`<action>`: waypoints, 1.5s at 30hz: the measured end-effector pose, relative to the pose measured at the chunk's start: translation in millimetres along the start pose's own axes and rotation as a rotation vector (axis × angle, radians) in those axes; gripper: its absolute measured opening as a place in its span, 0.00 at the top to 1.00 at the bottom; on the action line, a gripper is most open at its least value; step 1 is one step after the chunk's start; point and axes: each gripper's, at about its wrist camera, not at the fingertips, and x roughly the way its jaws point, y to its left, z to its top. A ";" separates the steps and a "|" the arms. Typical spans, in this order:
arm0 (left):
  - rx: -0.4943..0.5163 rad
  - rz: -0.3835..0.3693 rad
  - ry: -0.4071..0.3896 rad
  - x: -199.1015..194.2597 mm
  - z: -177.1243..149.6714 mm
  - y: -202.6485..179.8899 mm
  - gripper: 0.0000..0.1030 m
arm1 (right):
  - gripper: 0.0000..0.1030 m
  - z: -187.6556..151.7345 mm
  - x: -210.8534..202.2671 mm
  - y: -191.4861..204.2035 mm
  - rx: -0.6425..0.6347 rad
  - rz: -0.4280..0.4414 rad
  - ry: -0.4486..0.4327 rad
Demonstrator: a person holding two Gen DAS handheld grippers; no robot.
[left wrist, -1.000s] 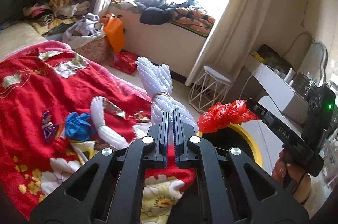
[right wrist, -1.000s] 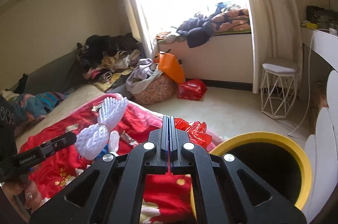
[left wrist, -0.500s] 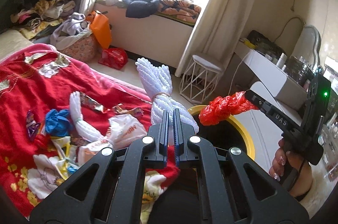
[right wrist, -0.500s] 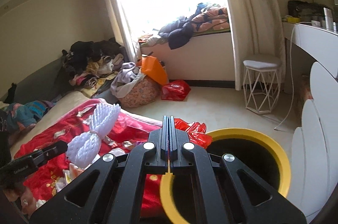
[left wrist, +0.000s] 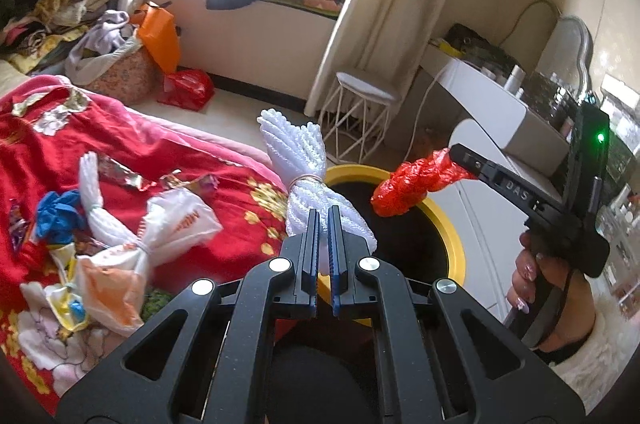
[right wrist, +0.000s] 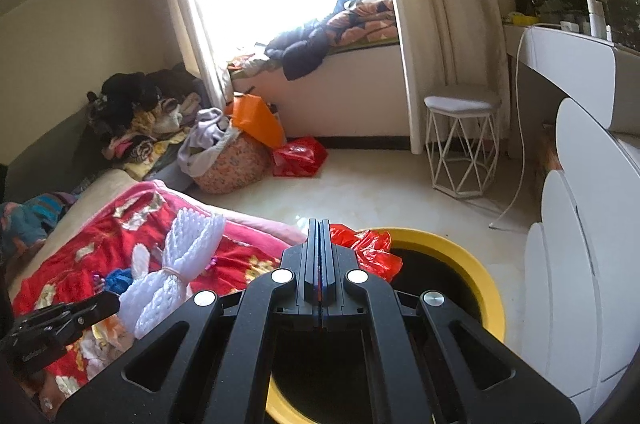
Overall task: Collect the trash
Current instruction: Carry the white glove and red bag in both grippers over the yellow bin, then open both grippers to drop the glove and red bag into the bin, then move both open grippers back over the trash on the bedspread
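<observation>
My left gripper (left wrist: 323, 214) is shut on a white foam net bundle (left wrist: 298, 160) tied with a rubber band, held beside the rim of a yellow-rimmed black trash bin (left wrist: 450, 236). My right gripper (right wrist: 319, 228) is shut on a crumpled red plastic bag (right wrist: 370, 250); in the left wrist view that red plastic bag (left wrist: 412, 184) hangs over the bin's opening. In the right wrist view the bin (right wrist: 486, 284) lies just below my fingers and the foam net bundle (right wrist: 176, 270) sits at the left, over the bed's edge.
More trash lies on the red floral blanket (left wrist: 120, 144): a white plastic bag (left wrist: 160, 236), a second foam net (left wrist: 96, 208), blue scraps (left wrist: 56, 216). A white wire stool (left wrist: 360, 120) and white vanity (left wrist: 492, 112) stand beyond the bin. Clothes piles and bags line the window wall.
Both grippers have swung rightward from over the bed toward the bin, carrying the foam net and the red bag. The red bag now hangs over the bin's mouth.
</observation>
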 end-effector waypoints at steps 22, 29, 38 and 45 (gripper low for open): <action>0.048 -0.067 0.090 60.7 -5.9 -36.7 0.49 | 0.50 -8.1 14.6 -53.9 0.086 -0.026 0.123; 0.018 -0.013 0.031 40.6 -5.2 -27.9 0.10 | 0.33 -16.2 3.7 -54.7 0.088 -0.063 0.115; -0.007 0.093 -0.072 -4.4 -5.2 -9.6 0.10 | 0.21 -22.4 -3.9 -17.9 0.018 -0.035 0.102; -0.055 0.137 -0.121 -33.1 -6.5 14.2 0.10 | 0.17 -19.7 -4.8 22.4 -0.037 0.016 0.105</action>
